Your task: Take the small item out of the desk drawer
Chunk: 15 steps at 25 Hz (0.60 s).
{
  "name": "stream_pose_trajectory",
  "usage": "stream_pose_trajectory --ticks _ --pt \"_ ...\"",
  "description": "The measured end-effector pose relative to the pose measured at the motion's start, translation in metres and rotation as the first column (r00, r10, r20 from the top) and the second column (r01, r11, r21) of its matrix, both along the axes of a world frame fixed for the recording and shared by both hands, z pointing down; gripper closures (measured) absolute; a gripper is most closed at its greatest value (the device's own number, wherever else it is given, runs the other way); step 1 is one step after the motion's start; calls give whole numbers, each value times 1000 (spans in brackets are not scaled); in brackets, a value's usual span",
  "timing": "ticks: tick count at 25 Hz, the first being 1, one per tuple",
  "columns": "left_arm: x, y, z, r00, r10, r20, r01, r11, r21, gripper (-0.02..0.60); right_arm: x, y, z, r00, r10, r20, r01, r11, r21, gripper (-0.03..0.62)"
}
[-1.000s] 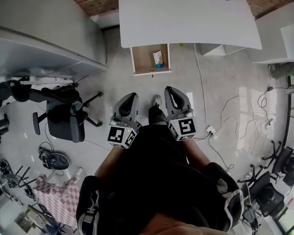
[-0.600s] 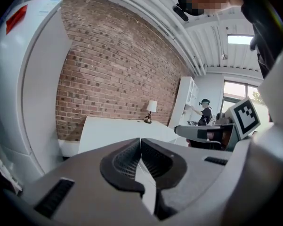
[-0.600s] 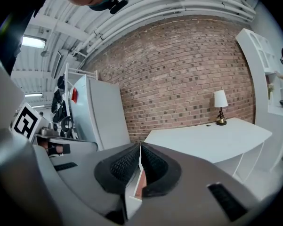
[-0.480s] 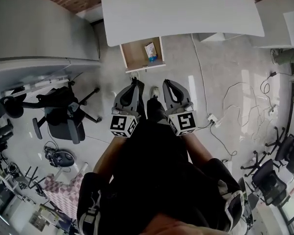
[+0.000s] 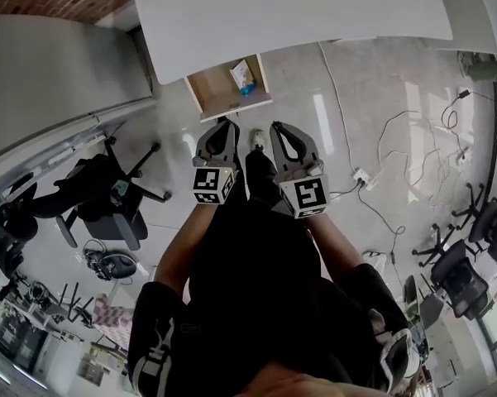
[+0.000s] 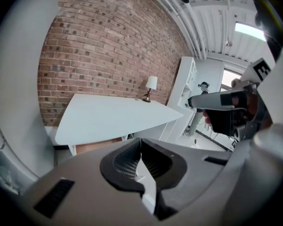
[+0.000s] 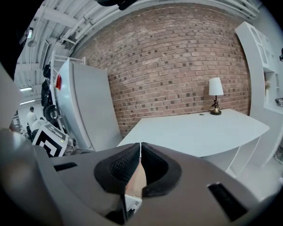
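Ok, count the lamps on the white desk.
1. A white-shaded lamp stands at the far edge of the desk, by the brick wall. The head view crops that end of the desk, so it shows none.

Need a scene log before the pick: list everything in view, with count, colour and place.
desk: one, white, top centre, in front of the person
drawer: one, wood-coloured inside, pulled open under the desk's front edge
small packet: one, white and blue, lying in the drawer
table lamp: one, white shade, far end of the desk
brick wall: one, red-brown, behind the desk
office chairs: several, black, floor at left and right
cables: several, white, floor at right
shoe: one, white, between the grippers
left hand-held gripper: grey, shut, empty
right hand-held gripper: grey, shut, empty
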State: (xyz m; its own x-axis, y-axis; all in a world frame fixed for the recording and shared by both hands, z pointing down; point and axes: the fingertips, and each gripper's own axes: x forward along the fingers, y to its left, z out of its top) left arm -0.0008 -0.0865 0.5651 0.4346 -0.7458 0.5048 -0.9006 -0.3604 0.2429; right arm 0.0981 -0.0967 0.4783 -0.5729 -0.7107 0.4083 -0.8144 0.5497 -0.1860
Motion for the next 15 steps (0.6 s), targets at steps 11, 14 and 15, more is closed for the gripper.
stream_pose_trajectory --ticks 11,14,15 --pt "-1 -51 124 999 48 8 -46 984 -171 571 -22 -64 80 1000 19 -11 -20 994 -107 563" --pt "-2 -62 161 998 58 -4 -57 974 -218 568 -27 -75 101 1000 15 -11 -17 991 -132 563" --pt "-2 -65 173 998 59 -9 -60 970 -236 561 -28 -77 108 1000 15 -13 -17 990 -139 563"
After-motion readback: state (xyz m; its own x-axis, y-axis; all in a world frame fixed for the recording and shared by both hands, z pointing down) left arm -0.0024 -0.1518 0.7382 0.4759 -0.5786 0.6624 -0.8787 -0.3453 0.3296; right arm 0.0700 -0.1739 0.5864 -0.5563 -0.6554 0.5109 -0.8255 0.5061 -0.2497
